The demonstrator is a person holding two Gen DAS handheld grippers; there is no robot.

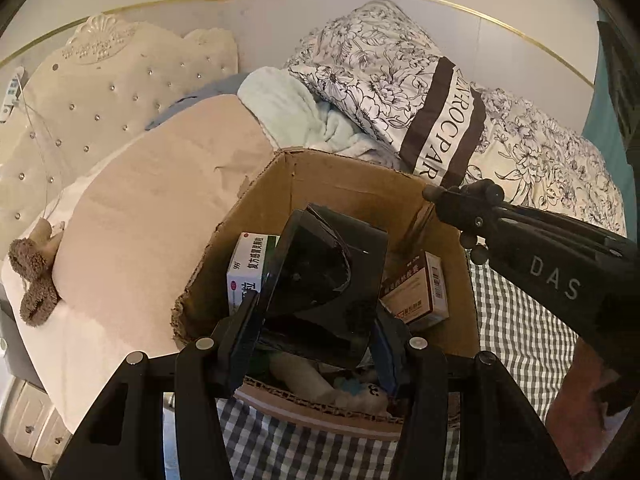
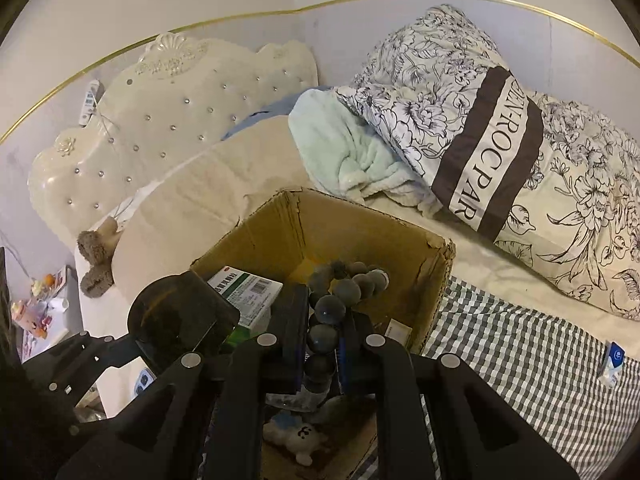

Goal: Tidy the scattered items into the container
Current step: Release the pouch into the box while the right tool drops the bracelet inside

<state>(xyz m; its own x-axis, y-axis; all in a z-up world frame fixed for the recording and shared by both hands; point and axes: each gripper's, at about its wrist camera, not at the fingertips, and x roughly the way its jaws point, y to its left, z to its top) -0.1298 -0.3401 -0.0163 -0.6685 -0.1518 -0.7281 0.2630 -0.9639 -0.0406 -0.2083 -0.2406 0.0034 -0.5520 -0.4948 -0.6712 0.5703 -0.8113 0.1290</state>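
Both grippers hang over the open cardboard box [image 1: 352, 184] on the bed: the left gripper [image 1: 316, 320] is half-closed around a dark glossy case [image 1: 320, 276], and the right gripper [image 2: 320, 344] is nearly shut on a string of dark beads [image 2: 344, 288]. I'd say each should be lowered well inside the walls before letting go. Best to set the case flat beside the medicine boxes [image 1: 250, 268] rather than dropping it on them.

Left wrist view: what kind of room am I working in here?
Most likely a bedroom. The cardboard box sits on a bed, with a tufted cream headboard behind it, a floral quilt bunched by the wall, and a gingham sheet underneath.
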